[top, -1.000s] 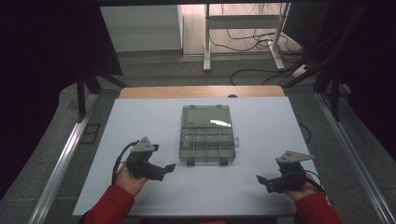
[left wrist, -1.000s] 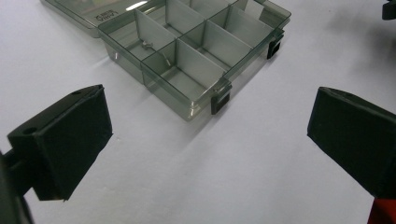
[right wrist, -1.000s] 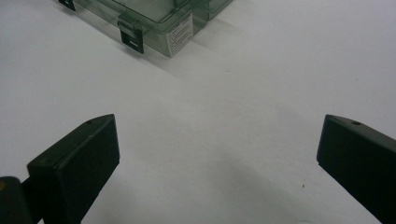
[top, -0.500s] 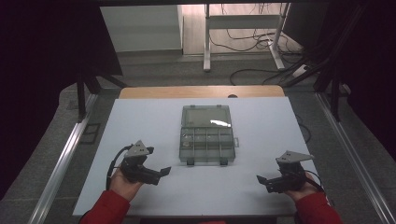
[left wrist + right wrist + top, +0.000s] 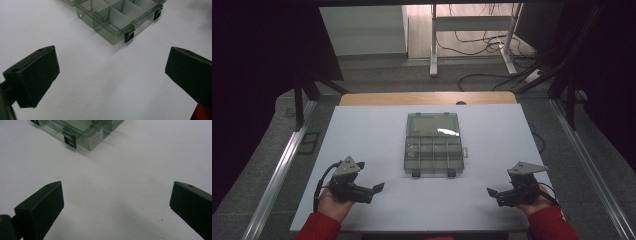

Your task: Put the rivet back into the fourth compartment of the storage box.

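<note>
White rectangular table top (image 5: 362,150) w/ a bare wood strip along its far edge. Clear smoky-grey plastic compartment box (image 5: 432,144) sits flat at the table's centre, lid shut, two black latches on its near edge; divided into small cells, a few tiny metal bits in one cell per left gripper view (image 5: 93,10). White label on one side wall in right gripper view (image 5: 95,137).

Left gripper (image 5: 378,188) near the front-left of the table, held in a hand w/ red sleeve, jaws spread wide, nothing between them. Right gripper (image 5: 491,192) front-right, likewise spread & empty. Both well apart from the box, aimed toward it.
</note>
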{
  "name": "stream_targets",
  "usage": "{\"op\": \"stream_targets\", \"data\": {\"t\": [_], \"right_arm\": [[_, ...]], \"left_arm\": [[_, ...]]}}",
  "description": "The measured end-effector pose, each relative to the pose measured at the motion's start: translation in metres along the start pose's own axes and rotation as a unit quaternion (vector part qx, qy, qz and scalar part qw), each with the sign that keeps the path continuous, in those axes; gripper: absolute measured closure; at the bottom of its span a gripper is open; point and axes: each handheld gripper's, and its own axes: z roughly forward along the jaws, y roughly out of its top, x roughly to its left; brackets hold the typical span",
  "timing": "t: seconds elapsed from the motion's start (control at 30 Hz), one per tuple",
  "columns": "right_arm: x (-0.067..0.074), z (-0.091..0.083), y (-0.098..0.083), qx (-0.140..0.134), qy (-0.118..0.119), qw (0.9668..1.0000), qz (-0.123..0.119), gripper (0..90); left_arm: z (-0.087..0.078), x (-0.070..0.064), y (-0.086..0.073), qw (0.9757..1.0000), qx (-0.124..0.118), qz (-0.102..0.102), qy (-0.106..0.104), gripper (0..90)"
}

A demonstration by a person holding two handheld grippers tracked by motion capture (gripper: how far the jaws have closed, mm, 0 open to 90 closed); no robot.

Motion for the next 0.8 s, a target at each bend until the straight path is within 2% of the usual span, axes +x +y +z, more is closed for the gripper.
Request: {"op": "stream_targets", "data": {"t": [0.17, 0.37, 0.53, 0.8], "right_arm": [[0.000, 0.000, 0.000, -0.002, 0.000, 1.0000, 0.001, 0.0], [0.000, 0.000, 0.000, -0.002, -0.001, 1.0000, 0.000, 0.0], [0.000, 0.000, 0.000, 0.000, -0.001, 1.0000, 0.000, 0.0], [0.000, 0.000, -0.001, 0.002, -0.001, 1.0000, -0.001, 0.0]], "left_arm": [[-0.006, 0.001, -0.006, 0.9999, -0.001, -0.005, 0.010, 0.0], [-0.011, 0.001, -0.011, 0.9997, 0.005, -0.001, 0.023, 0.0], [-0.014, 0.001, -0.017, 0.9991, 0.024, 0.002, 0.035, 0.0], [-0.012, 0.003, -0.020, 0.9987, 0.039, -0.005, 0.033, 0.0]]}}
